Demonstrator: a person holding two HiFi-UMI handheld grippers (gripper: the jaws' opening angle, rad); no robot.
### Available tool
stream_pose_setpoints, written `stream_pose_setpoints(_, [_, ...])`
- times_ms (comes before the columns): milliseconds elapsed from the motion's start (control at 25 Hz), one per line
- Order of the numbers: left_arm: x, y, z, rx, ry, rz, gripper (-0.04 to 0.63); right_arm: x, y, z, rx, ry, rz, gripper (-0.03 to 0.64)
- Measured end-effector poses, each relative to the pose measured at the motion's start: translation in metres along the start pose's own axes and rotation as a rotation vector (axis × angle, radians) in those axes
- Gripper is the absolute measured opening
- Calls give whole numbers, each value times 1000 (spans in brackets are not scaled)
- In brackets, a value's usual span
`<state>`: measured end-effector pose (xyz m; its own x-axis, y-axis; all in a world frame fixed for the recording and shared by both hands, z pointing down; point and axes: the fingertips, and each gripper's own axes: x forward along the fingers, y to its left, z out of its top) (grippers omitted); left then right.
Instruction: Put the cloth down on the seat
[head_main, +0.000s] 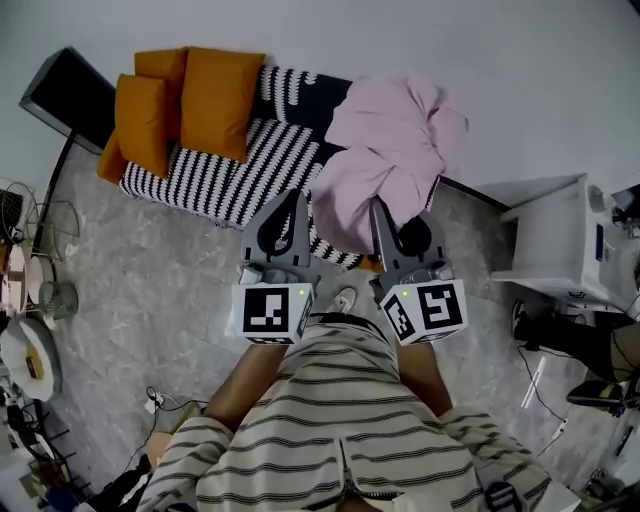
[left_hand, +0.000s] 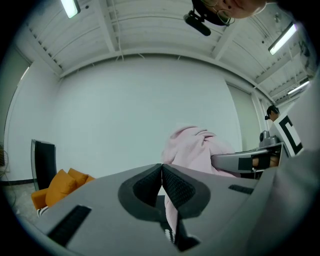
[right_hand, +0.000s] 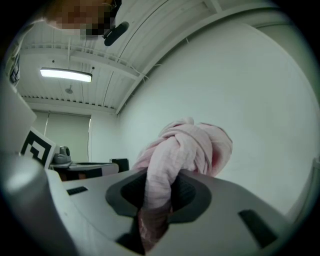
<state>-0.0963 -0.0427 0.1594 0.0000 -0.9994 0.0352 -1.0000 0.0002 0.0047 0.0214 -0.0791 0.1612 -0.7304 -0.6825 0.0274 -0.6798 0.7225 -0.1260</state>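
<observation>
A pink cloth (head_main: 390, 140) hangs bunched in the air over the right end of a sofa with a black-and-white striped seat (head_main: 230, 170). My left gripper (head_main: 298, 198) is shut at the cloth's left edge; in the left gripper view a thin strip of cloth (left_hand: 171, 212) runs down between the closed jaws of the gripper (left_hand: 161, 167). My right gripper (head_main: 380, 208) is shut on a thick twisted roll of the cloth (right_hand: 190, 145), which passes between the jaws of the gripper (right_hand: 159, 175). Both grippers point level toward the sofa and the wall.
Orange cushions (head_main: 215, 100) lean on the sofa's left half. A dark flat panel (head_main: 60, 95) stands at its left end. A white cabinet (head_main: 555, 240) stands to the right. Round dishes (head_main: 30, 350) and cables (head_main: 160, 405) lie on the floor at left.
</observation>
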Motion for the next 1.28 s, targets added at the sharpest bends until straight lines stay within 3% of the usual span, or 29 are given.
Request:
stream_pose_setpoints(480, [61, 25, -21, -19, 51, -26, 5, 59, -21, -23, 19, 62, -10, 101])
stream_pose_setpoints(680, [88, 52, -36, -52, 96, -62, 5, 89, -28, -31, -16, 120, -85, 101])
stream_pose_setpoints(920, [114, 58, -58, -69, 148, -125, 5, 108, -41, -56, 12, 162, -148, 101])
stream_pose_setpoints(1280, [132, 65, -105, -93, 242, -171, 5, 125, -45, -108, 56, 260, -186, 101])
